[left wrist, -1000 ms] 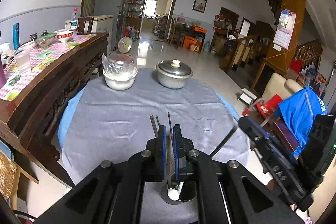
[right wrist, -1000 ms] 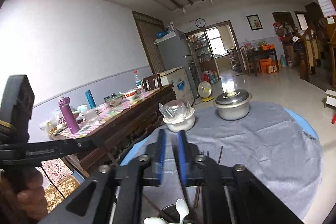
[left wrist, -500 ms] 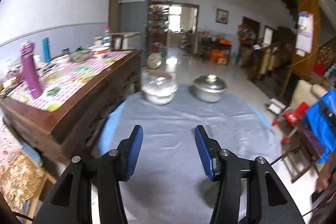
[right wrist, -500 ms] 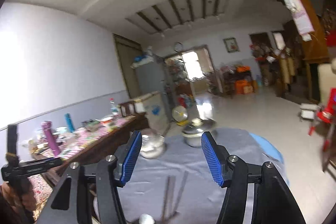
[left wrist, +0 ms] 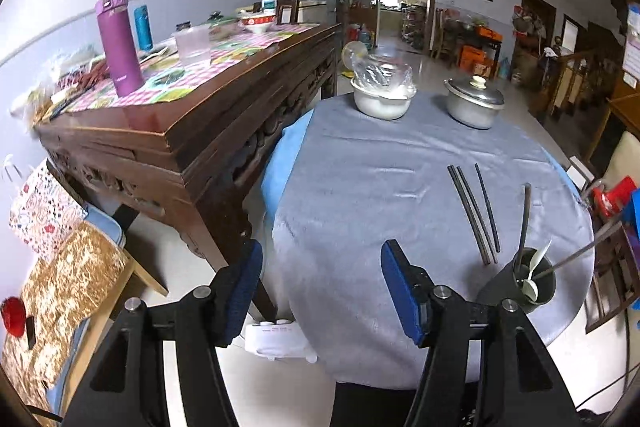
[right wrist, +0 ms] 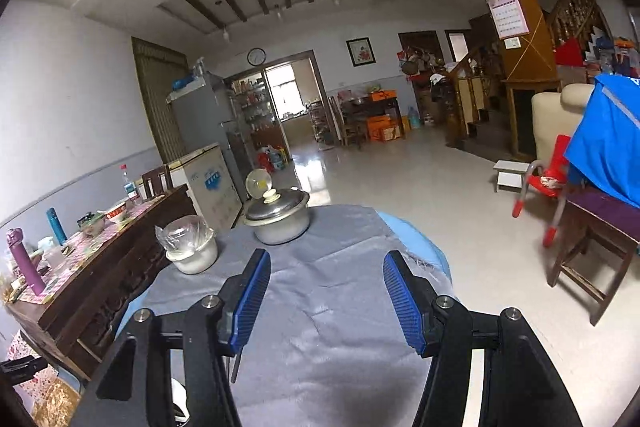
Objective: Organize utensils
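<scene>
Three dark chopsticks (left wrist: pixel 476 213) lie loose on the grey tablecloth (left wrist: pixel 372 195). Right of them stands a dark utensil cup (left wrist: pixel 534 283) holding a white spoon (left wrist: pixel 534 277) and two chopsticks (left wrist: pixel 525 223). My left gripper (left wrist: pixel 322 289) is open and empty above the table's near left edge, well left of the cup. My right gripper (right wrist: pixel 326 301) is open and empty over the cloth (right wrist: pixel 328 327). A white spoon (right wrist: pixel 180 401) and a dark stick (right wrist: pixel 237 363) show under its left finger.
A plastic-covered white bowl (left wrist: pixel 382 99) and a lidded metal pot (left wrist: pixel 474 103) stand at the table's far side. A wooden sideboard (left wrist: pixel 192 131) with a purple bottle (left wrist: pixel 118 43) stands left. Chairs (right wrist: pixel 588 227) stand to the right.
Both grippers were shut over the utensil cup; they have opened and pulled back. My left gripper has swung left, my right gripper has tilted up toward the room.
</scene>
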`<action>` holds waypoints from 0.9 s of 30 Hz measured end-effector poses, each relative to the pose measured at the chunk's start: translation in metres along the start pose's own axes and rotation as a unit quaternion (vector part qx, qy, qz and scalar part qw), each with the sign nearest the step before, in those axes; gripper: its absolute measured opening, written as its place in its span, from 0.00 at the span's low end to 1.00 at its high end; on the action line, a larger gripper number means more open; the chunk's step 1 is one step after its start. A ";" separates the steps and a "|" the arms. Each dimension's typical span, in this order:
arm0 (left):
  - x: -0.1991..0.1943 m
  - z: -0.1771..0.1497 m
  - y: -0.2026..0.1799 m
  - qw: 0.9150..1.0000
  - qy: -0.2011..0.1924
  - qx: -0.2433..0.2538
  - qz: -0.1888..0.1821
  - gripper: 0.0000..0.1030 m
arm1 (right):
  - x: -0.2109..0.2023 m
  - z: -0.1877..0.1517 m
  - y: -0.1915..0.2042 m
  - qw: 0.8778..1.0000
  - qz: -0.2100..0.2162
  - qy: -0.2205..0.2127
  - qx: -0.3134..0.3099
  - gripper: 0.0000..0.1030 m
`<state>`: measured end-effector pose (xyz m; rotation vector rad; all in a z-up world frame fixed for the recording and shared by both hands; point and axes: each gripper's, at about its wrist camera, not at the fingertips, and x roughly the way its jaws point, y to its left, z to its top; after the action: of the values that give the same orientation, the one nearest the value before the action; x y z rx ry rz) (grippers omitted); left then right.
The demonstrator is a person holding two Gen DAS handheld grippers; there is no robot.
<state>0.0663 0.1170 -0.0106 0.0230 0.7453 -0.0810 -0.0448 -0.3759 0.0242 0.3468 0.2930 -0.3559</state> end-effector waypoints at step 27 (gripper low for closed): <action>-0.070 0.006 0.008 0.997 -0.083 -0.005 -0.001 0.62 | -0.055 0.022 0.007 0.999 0.008 -0.031 0.005 0.60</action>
<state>0.0200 0.1298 0.0412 0.0047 0.5790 -0.0807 -0.0862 -0.3622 0.0643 0.3463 0.2280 -0.3521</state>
